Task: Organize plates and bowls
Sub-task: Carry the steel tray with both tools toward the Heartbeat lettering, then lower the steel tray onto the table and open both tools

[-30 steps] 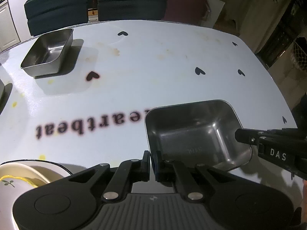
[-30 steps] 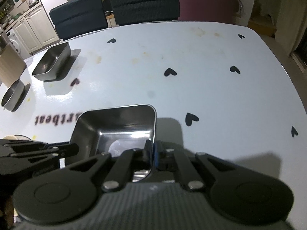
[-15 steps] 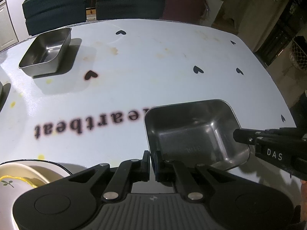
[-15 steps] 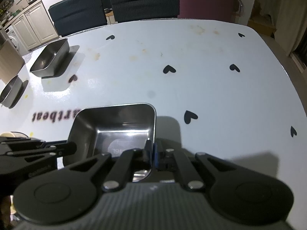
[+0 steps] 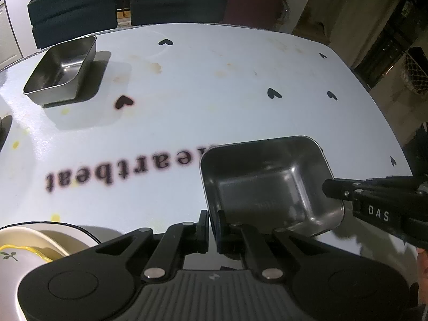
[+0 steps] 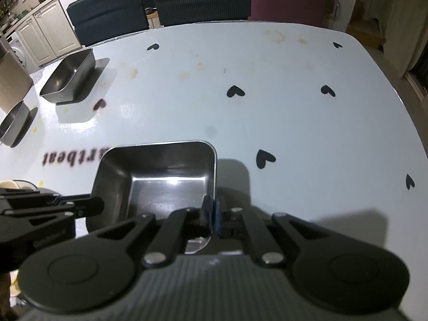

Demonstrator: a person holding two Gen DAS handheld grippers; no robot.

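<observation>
White heart-printed table (image 5: 214,107) bears two rectangular steel trays (image 5: 267,182) (image 5: 62,72), a round steel bowl (image 6: 14,123) and cream plate (image 5: 24,240).

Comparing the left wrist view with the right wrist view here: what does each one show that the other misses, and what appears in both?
Left wrist only: a cream ceramic plate with a dark rim at the near left.
Right wrist only: a round steel bowl at the far left, with kitchen cabinets behind.
Both: the near rectangular steel tray, with the left claw and right claw each shut on a wall, the far rectangular steel tray, and the white heart-print table.
</observation>
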